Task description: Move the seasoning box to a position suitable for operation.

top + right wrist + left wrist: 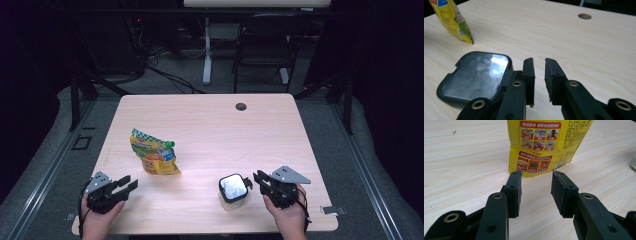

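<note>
High view frames are being centred on a yellow snack pouch [155, 154], which is being seen lying on the wooden table [210, 125], ahead of the left gripper [126, 184] and apart from its jaws. Left gripper view pictures are being taken along those jaws, which are being held released, with a clear gap between the pads [515, 192] and nothing being gripped; the pouch [544, 145] is being shown just beyond the jaw tips, straight ahead across the gap, its printed face being turned toward the camera.

A clear container with a black-rimmed lid [233, 189] is being seen just beside the jaw tips of the right gripper [260, 178], on their left side as the right gripper view looks along them. In that view the lid [476, 75] is being shown lying against the left jaw's outer side, not between the jaws. The right gripper's [539, 72] jaws are being held slightly parted, with a narrow gap and nothing being clamped. The pouch [452, 21] is being shown far off to the upper left of those jaws, and a round cable hole [584, 16] in the table far ahead to the right.
</note>
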### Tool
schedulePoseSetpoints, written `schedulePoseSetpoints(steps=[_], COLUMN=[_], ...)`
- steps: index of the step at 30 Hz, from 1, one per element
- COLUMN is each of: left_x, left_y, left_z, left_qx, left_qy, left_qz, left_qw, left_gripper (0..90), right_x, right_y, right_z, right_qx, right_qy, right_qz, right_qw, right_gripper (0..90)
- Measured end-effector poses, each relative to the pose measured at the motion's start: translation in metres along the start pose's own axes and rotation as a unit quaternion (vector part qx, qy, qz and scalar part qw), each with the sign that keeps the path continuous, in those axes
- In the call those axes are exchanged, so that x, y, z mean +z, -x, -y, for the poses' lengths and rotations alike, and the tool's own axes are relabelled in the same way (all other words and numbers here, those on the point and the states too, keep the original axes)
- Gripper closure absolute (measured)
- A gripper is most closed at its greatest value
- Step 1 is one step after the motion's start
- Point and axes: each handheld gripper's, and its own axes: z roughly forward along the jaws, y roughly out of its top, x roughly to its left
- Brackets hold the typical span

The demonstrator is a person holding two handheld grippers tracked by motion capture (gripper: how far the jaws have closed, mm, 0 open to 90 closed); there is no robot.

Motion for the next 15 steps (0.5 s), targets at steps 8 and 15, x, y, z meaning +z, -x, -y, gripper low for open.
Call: schedulePoseSetpoints(steps=[8,15], left_x=[0.0,0.002], left_y=[0.001,0.003], left_z=[0.0,0.001], left_qx=[-0.001,0.001], left_qy=[0.0,-0.004], left_qz=[0.0,-0.005], left_qw=[1.0,1.0], left_gripper=[59.5,60.3], right_x=[0.007,0.019], right_y=[0.003,0.007], right_z=[0.012,0.015], right_qx=[0.007,0.013], right_qy=[0.0,-0.016], right_qz=[0.018,-0.005], right_qw=[0.9998,0.9998], right_gripper=[82.3,88.4])
